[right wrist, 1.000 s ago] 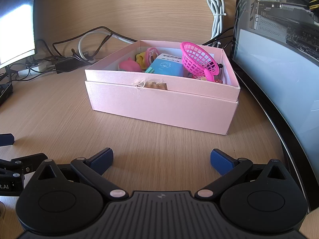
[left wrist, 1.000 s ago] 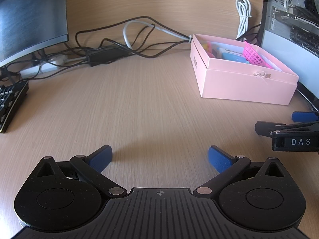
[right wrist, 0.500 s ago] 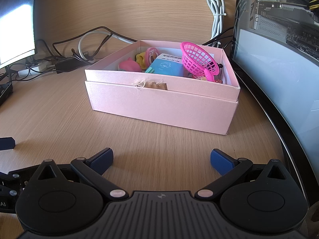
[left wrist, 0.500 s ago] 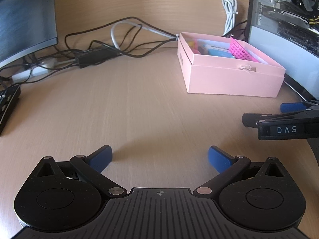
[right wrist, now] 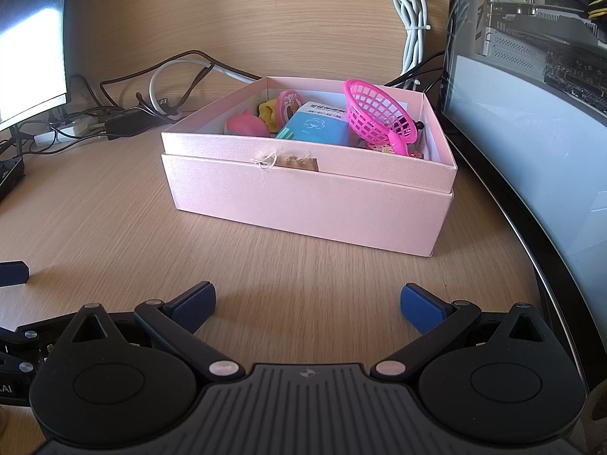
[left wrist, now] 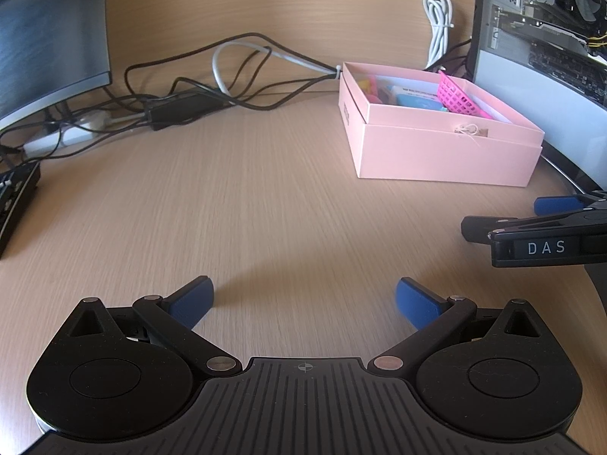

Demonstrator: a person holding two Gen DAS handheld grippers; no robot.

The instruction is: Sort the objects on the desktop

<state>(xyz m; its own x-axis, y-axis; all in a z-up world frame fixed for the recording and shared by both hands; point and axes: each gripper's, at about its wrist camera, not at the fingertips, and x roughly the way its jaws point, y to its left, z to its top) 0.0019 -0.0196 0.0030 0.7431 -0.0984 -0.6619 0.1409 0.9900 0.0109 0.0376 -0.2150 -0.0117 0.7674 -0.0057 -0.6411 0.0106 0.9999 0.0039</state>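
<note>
With the small toys sitting gathered inside the pink box point(right wrist: 307, 193) at frame centre, both the right gripper point(right wrist: 308, 301) and left gripper point(left wrist: 302, 295) are hovering empty over bare table point(left wrist: 265, 197), jaws spread wide, likely because sorting looks finished.

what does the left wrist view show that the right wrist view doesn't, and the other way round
Only the left wrist view shows the keyboard at the left edge and the right gripper from the side, with its "DAS" label.

Only the right wrist view shows deep into the box: a pink toy, a yellow toy and small bits under the basket. It also catches a lit patch on the monitor.

Both show the pink box, basket, blue packet, cables, coiled white cord, PC case and desk. Each view's own gripper is open and empty; the left one is at.
</note>
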